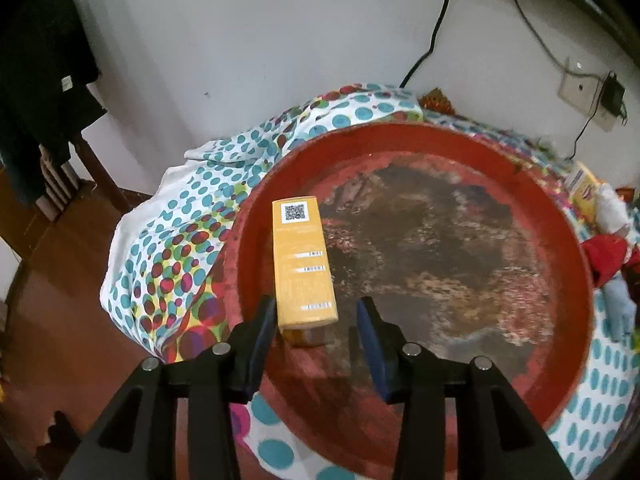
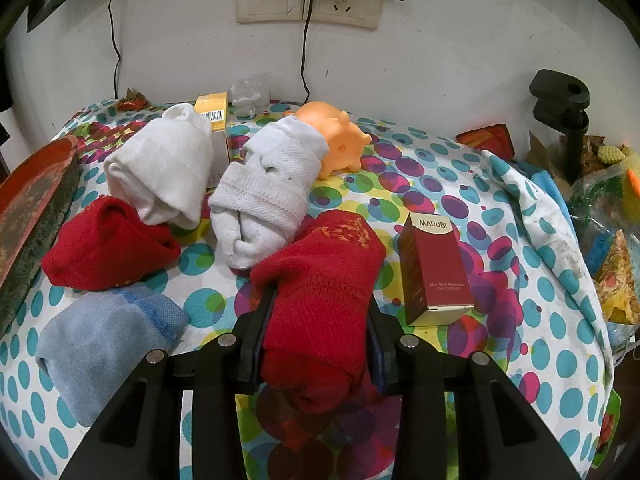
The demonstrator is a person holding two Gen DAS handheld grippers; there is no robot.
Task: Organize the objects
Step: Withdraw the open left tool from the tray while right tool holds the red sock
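On the worn floor of the red tray [image 1: 568,264], near its left wall, a yellow box [image 1: 304,264] lay flat with its printed code facing up. The left gripper [image 1: 316,320] stood just behind the box's near end, its jaws parted wider than the box and neither pad pressing on it, so the box looked released and at rest. A clean finish to that step, by this reading, called for drawing the gripper straight back along the box's length, so that neither finger clipped a corner and skewed it against the tray wall.

Over the spotted cloth [image 2: 500,208], the right gripper [image 2: 316,320] was clamped on a rolled red sock [image 2: 320,292], jaws narrowed onto the bundle with cloth bulging above and below the pads. The grip looked firm enough to carry, though a soft roll could slump or unroll; holding it level and lifting clear before swinging towards the tray, whose rim showed at the left edge of that view, seemed the safer course.

Close by lay a second red sock [image 2: 104,244], two white sock bundles [image 2: 160,172] [image 2: 264,208], a blue sock [image 2: 104,340], an upright maroon carton [image 2: 436,268] just right of the held sock, and an orange toy pig [image 2: 336,136] farther back. The carton stood near enough to be tipped by a careless sideways sweep.
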